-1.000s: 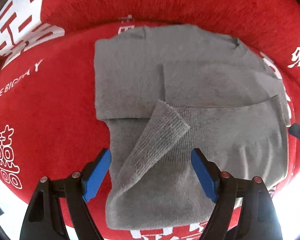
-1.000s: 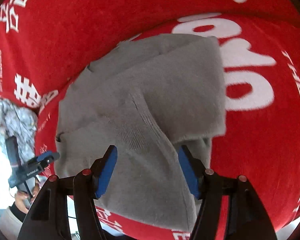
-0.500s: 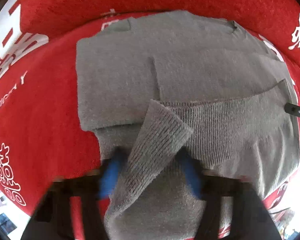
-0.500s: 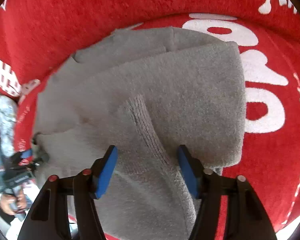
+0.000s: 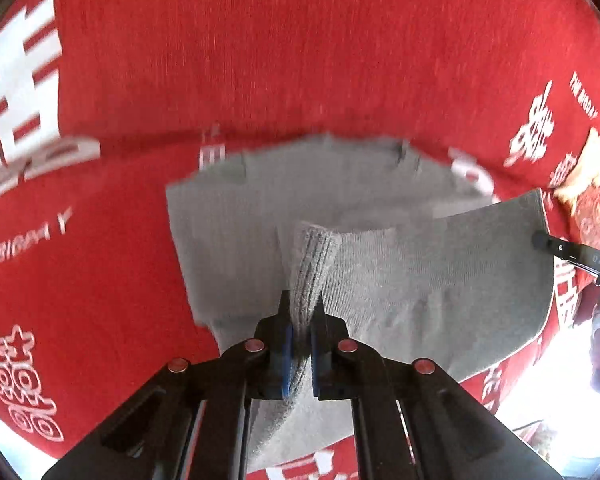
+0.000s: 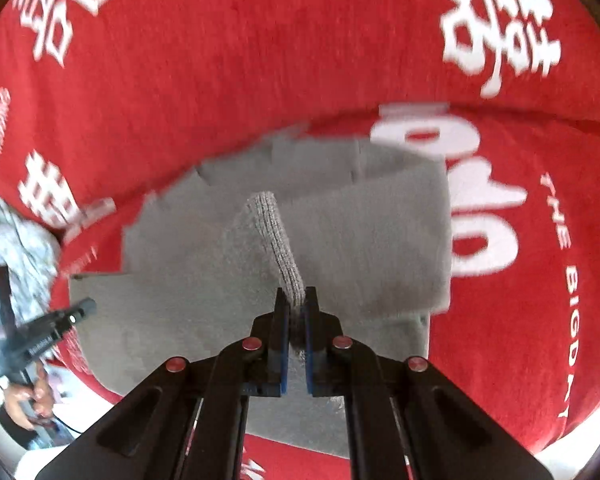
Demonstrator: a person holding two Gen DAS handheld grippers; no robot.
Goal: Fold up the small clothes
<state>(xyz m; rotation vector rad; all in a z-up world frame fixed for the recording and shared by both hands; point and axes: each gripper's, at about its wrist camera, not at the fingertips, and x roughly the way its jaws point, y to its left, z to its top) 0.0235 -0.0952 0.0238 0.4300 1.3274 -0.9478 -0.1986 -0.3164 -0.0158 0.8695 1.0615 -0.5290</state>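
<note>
Nearest to us, our left tool (image 5: 299,320) is clenched on a ribbed fold of the grey knitted sweater (image 5: 420,280), the blue pads pressed tight against the fabric, and our right tool (image 6: 296,306) pinches a similar ribbed ridge at the near hem in just the same way. From both grips the cloth rises in a narrow pleat and then spreads out flat. The sweater lies partly folded on the red plush cover with white printed characters (image 5: 300,60), its sleeves already turned in across the body and its collar end farthest from us. We judge this to be the hem-to-collar fold, with both near corners now taken. The next move calls for lifting the two corners together, evenly, and carrying them forward over the body toward the collar without dragging the layers beneath.
</note>
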